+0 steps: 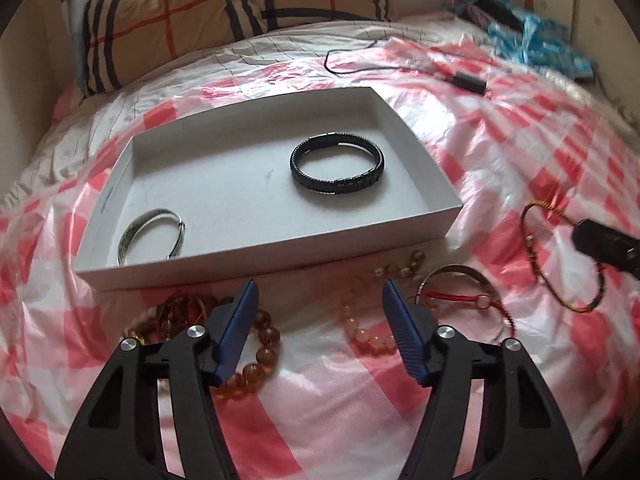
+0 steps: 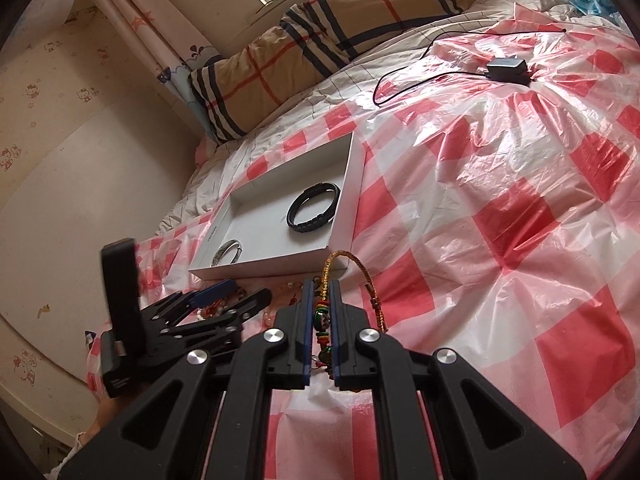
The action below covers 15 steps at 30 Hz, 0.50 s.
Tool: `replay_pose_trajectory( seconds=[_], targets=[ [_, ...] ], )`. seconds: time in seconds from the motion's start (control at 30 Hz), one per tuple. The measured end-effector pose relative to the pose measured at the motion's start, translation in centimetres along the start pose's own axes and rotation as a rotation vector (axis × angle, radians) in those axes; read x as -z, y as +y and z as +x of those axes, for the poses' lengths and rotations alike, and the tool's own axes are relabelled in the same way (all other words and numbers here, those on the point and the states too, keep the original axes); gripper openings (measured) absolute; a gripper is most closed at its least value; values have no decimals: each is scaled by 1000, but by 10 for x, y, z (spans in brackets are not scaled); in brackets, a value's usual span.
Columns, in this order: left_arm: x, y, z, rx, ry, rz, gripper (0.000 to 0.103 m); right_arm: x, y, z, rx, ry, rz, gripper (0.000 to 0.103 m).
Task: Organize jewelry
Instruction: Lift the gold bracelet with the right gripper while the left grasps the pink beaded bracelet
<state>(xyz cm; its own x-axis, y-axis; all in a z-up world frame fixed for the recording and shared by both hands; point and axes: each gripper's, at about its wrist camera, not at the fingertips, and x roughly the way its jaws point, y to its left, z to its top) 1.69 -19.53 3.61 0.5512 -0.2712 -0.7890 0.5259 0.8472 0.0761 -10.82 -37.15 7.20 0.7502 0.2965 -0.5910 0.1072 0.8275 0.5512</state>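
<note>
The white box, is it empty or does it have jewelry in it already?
Not empty: the white box holds a black bracelet and a silver bangle; the rest lies outside.

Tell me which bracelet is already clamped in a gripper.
The gold-and-dark braided cord bracelet, pinched in the right gripper. The black bracelet and silver bangle lie in the white box; the rest lie loose.

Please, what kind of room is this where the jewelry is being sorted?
Most likely a bedroom. The white box sits on a bed under a red-checked plastic sheet, a plaid pillow lies at its head, and a cartoon-print curtain hangs below a window.
</note>
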Motion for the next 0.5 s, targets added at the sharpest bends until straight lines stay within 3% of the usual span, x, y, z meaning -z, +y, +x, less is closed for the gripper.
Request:
replay_pose_trajectory(
  seconds=[0.07,0.17,0.2,0.33,0.5],
  targets=[
    [-1,-8,10,-31,26,54,52,0,-2,1,-8,3,5,8],
    [3,-19,22,-8,78,114,24,-1,-4,3,-13,11,14,8],
    [3,-22,22,4,85,125,7,-1,-4,3,-14,11,13,8],
    [8,-8,7,145,104,12,7,-1,-1,2,-17,7,3,8],
    [25,14,-31,227,56,-106,7,0,4,-1,-22,-7,-22,8]
  ],
)
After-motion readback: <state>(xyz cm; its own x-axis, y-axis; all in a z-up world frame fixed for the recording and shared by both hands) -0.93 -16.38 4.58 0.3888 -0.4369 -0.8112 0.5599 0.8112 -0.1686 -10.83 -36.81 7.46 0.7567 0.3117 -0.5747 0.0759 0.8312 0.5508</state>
